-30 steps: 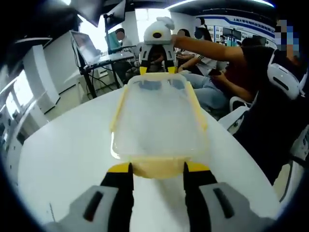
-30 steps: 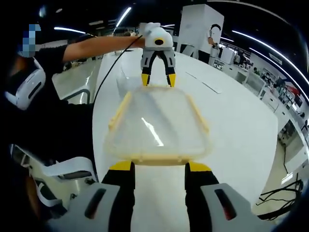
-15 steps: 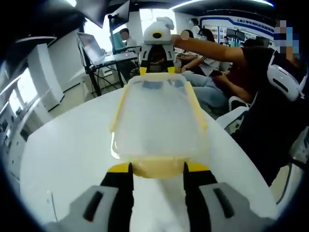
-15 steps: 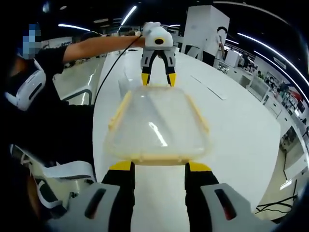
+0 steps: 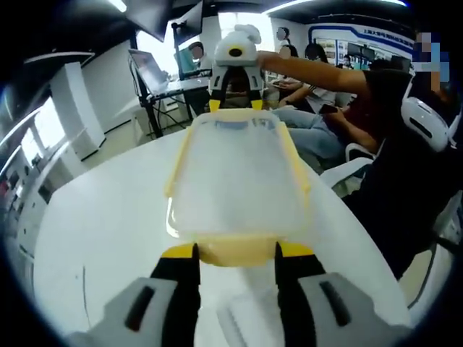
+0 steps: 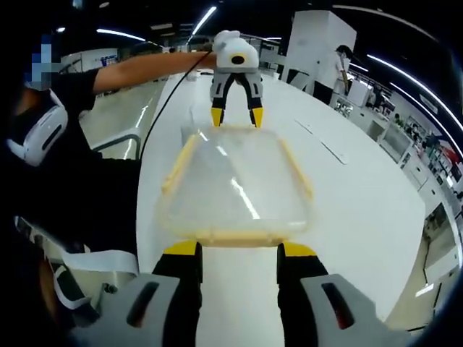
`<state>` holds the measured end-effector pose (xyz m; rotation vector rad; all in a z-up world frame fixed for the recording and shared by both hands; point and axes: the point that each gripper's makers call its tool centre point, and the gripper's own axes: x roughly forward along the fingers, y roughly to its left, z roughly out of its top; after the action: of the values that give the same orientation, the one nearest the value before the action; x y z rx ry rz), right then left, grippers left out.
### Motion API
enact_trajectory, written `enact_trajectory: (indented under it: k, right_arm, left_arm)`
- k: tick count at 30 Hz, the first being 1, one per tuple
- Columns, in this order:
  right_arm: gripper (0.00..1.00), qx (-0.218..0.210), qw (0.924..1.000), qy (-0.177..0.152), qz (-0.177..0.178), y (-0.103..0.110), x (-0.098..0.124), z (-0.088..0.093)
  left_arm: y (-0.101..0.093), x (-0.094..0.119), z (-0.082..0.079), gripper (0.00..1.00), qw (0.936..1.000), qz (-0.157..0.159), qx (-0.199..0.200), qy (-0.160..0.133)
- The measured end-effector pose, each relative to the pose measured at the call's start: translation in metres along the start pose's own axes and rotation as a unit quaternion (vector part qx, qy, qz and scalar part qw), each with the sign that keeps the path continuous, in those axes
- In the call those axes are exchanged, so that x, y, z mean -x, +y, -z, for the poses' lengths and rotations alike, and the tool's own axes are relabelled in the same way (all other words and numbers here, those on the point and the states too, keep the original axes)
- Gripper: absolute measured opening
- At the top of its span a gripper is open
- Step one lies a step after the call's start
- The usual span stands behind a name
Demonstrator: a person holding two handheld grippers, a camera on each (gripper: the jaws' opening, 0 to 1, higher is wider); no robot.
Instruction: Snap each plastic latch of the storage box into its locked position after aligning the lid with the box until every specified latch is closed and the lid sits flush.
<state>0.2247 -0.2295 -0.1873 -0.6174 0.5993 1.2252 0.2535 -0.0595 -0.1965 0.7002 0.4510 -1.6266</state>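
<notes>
Two grippers meet at opposite ends of a clear storage box point(image 5: 239, 181) with yellow latches — it sits on a white tabletop point(image 5: 101, 217), its translucent lid point(image 6: 235, 184) in place. In the left gripper view, the left gripper point(image 5: 235, 253) has its yellow-tipped jaws spread to either side of the near end latch point(image 5: 235, 249), touching or nearly touching the box's edge, not closed on anything. At the far end the right gripper point(image 5: 235, 105) straddles the opposite latch. The right gripper view mirrors this: the right gripper point(image 6: 237, 249) with jaws apart at its end latch point(image 6: 235, 237), the left gripper point(image 6: 235, 117) across the lid. Long side latches point(image 6: 181, 163) run along both edges. A person's outstretched arm point(image 6: 137, 66) reaches to the far gripper; seated people point(image 5: 311, 79) are behind.
</notes>
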Motion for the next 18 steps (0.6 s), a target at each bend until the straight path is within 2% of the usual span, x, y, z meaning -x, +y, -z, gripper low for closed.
enact_trajectory:
  k: [4, 8, 18]
  right_arm:
    - [0.38, 0.008, 1.0, 0.0, -0.005, -0.001, -0.005, -0.008]
    - [0.38, 0.022, 0.9996, 0.013, -0.01, 0.001, -0.014, -0.015]
    - [0.38, 0.035, 0.9991, 0.013, -0.018, 0.007, -0.029, -0.032]
  left_arm:
    - [-0.003, 0.012, 0.007, 0.39, 1.0, -0.007, 0.004, 0.004]
    - [-0.001, 0.023, 0.012, 0.39, 0.9998, -0.017, 0.003, 0.005]
    - [-0.008, 0.042, 0.027, 0.39, 0.9993, -0.03, 0.013, 0.015]
